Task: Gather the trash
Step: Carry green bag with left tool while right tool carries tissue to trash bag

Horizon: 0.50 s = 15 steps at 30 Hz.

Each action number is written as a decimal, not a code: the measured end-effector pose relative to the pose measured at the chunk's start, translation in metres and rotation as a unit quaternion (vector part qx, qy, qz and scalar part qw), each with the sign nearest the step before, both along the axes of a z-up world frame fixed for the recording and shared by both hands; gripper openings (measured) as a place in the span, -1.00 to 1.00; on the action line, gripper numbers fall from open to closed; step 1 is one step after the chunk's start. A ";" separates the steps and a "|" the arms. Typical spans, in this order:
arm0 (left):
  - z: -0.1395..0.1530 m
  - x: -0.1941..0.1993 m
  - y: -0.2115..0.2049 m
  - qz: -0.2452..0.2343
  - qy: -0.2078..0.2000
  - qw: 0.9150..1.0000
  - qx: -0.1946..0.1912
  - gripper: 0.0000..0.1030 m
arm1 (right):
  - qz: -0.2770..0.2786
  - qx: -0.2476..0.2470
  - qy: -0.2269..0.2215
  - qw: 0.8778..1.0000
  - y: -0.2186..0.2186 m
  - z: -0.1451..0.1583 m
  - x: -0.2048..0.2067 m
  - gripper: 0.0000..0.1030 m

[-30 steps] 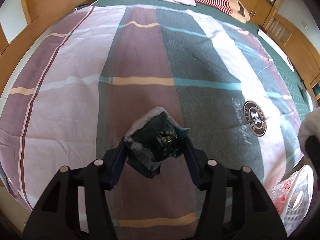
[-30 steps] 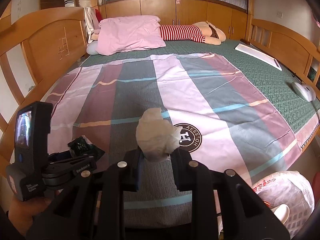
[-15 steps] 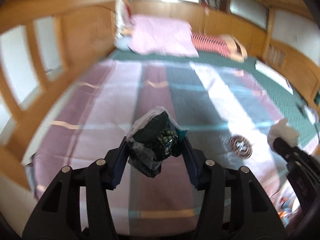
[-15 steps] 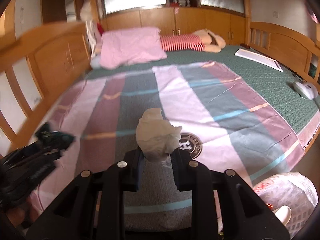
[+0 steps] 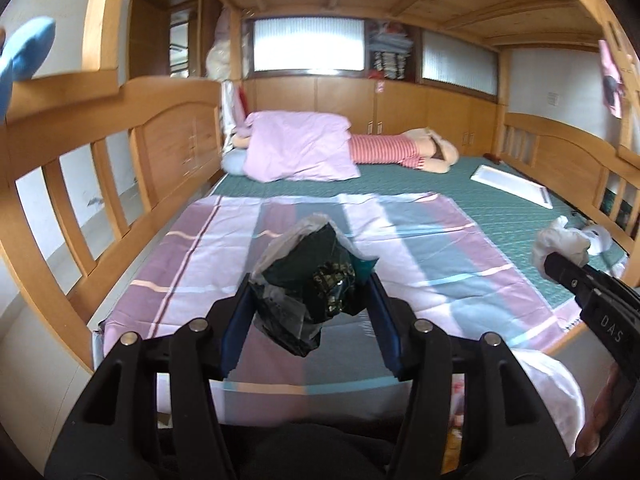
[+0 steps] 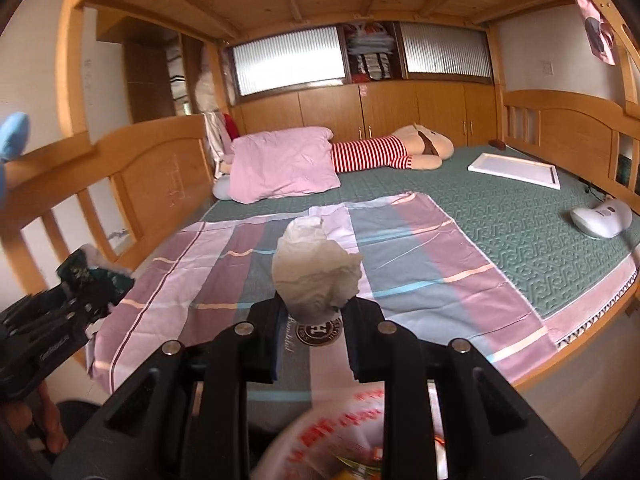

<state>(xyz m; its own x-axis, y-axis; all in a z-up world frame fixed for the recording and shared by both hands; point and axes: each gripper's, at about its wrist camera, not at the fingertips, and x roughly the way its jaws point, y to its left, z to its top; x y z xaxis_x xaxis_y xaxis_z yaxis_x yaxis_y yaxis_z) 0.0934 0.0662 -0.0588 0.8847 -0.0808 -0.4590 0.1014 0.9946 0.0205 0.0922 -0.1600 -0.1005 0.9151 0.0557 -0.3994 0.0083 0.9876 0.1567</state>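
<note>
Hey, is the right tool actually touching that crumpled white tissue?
Touching. In the right wrist view, the right tool has both fingers pressed against the white tissue wad, which is held up above the striped sheet.

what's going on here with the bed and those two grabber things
A person is collecting trash off the bed with a gripper in each hand. The left gripper is clamped on a dark crumpled wrapper, the right gripper on a wad of white tissue. A white plastic bag sits just below, nothing dropped in yet.
</note>
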 end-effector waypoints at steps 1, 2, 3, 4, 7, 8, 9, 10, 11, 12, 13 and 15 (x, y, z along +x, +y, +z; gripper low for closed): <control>0.004 -0.009 -0.009 -0.006 -0.005 1.000 0.001 0.09 | 0.003 -0.004 -0.003 1.000 -0.004 0.001 -0.006 -0.50; 0.006 -0.015 -0.016 -0.008 -0.009 1.000 0.003 0.09 | 0.005 -0.010 -0.007 1.000 -0.009 0.002 -0.013 -0.50; 0.008 -0.021 -0.022 -0.012 -0.012 1.000 0.004 0.09 | 0.010 -0.015 -0.010 1.000 -0.013 0.003 -0.021 -0.50; 0.011 -0.028 -0.030 -0.017 -0.016 1.000 0.006 0.09 | 0.016 -0.018 -0.011 1.000 -0.017 0.004 -0.027 -0.50; 0.016 -0.043 -0.049 -0.029 -0.024 0.999 0.016 0.09 | 0.034 -0.021 -0.017 0.999 -0.028 0.004 -0.045 -0.50; 0.016 -0.046 -0.053 -0.032 -0.026 0.999 0.019 0.09 | 0.038 -0.022 -0.017 0.999 -0.030 0.004 -0.048 -0.50; 0.018 -0.050 -0.058 -0.034 -0.029 0.999 0.021 0.09 | 0.043 -0.027 -0.017 0.999 -0.033 0.004 -0.053 -0.50; 0.019 -0.054 -0.063 -0.037 -0.031 0.999 0.024 0.09 | 0.046 -0.032 -0.015 0.998 -0.035 0.003 -0.057 -0.50; 0.019 -0.057 -0.068 -0.042 -0.032 0.998 0.025 0.09 | 0.048 -0.037 -0.012 0.998 -0.036 0.002 -0.059 -0.50; 0.019 -0.059 -0.071 -0.045 -0.032 0.998 0.026 0.09 | 0.048 -0.044 -0.006 0.998 -0.037 0.001 -0.062 -0.50; 0.019 -0.061 -0.075 -0.049 -0.033 0.998 0.027 0.09 | 0.047 -0.048 0.001 0.998 -0.039 -0.002 -0.065 -0.50; 0.018 -0.064 -0.084 -0.058 -0.033 0.997 0.028 0.09 | 0.052 -0.046 0.021 0.997 -0.043 -0.009 -0.067 -0.50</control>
